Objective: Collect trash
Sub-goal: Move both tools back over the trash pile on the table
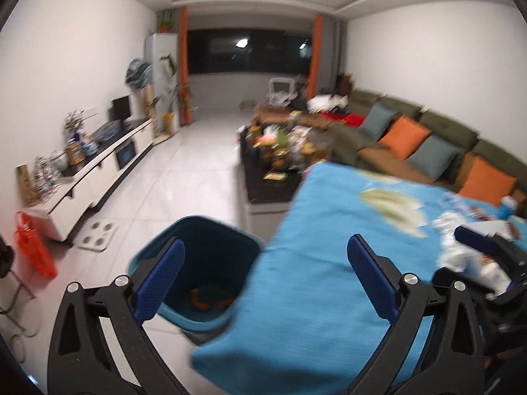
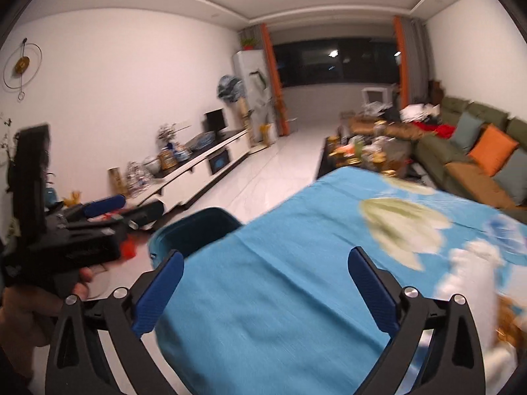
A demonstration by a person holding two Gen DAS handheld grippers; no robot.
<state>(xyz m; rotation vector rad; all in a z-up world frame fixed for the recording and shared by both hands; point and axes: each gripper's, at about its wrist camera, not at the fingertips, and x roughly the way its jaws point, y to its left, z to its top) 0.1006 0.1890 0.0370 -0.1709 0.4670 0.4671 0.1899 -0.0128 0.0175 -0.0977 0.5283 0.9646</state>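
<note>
A teal waste bin [image 1: 197, 263] stands on the white floor against the left edge of a table under a blue flowered cloth [image 1: 329, 247]. Orange scraps [image 1: 207, 299] lie at the bin's bottom. My left gripper [image 1: 266, 283] is open and holds nothing, one finger over the bin and the other over the cloth. Crumpled white paper trash [image 1: 461, 250] lies on the cloth at the right, beside a blue pad [image 1: 477, 243] of my right gripper. In the right wrist view my right gripper [image 2: 266, 289] is open over bare cloth, with the bin [image 2: 194, 230] to its left and the white trash [image 2: 474, 273] to its right.
A cluttered dark coffee table [image 1: 263, 191] stands beyond the cloth-covered table. A green sofa with orange and grey cushions [image 1: 428, 138] runs along the right. A low white TV cabinet [image 1: 98, 171], a red bag [image 1: 33, 247] and a white floor scale [image 1: 98, 235] are at the left.
</note>
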